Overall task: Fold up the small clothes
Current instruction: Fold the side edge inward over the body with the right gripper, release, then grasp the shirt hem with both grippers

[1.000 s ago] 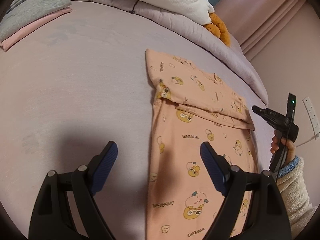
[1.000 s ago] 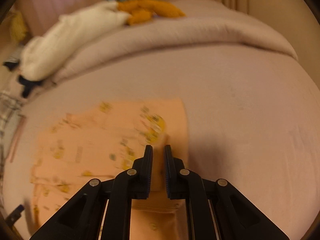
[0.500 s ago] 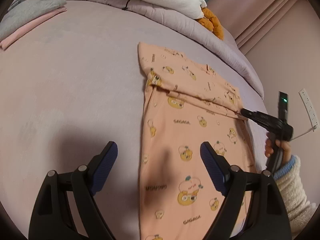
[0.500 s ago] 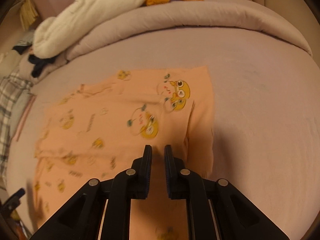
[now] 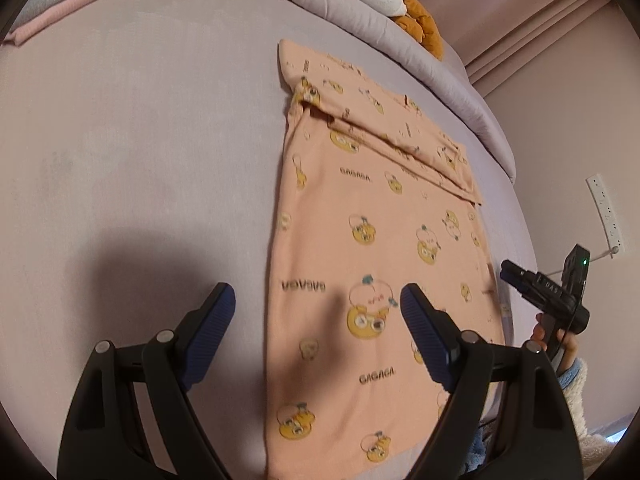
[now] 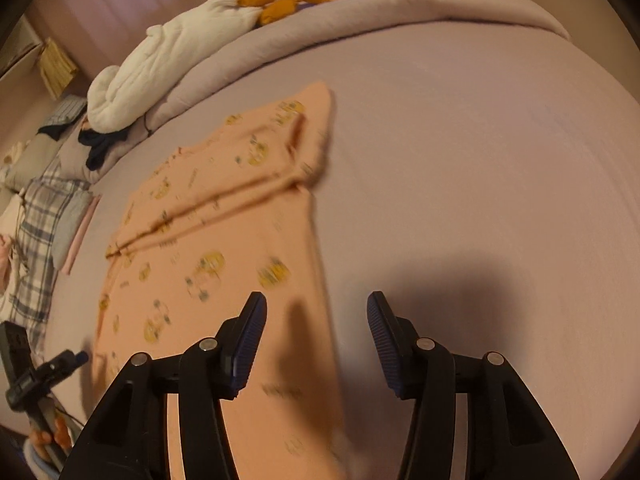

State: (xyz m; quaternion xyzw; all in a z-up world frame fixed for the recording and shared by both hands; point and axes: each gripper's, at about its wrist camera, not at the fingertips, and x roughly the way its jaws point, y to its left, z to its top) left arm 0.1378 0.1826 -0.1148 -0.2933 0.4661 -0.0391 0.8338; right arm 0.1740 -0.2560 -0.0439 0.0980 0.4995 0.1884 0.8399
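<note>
- Left gripper [image 5: 318, 312]: jaws wide apart as before, holding nothing and clear of the cloth; it hovers above the near left edge of the peach garment [image 5: 376, 248].
- Peach garment [image 6: 224, 264]: lies flat on the bed [image 5: 140, 140], a long strip with its far end already turned back in a band. It needs at least one further fold.
- Right gripper [image 6: 316, 320]: jaws, nearly closed half a second ago, now stand wide and empty over the garment's right edge; judged to have just let the cloth go, the fold laid.
</note>
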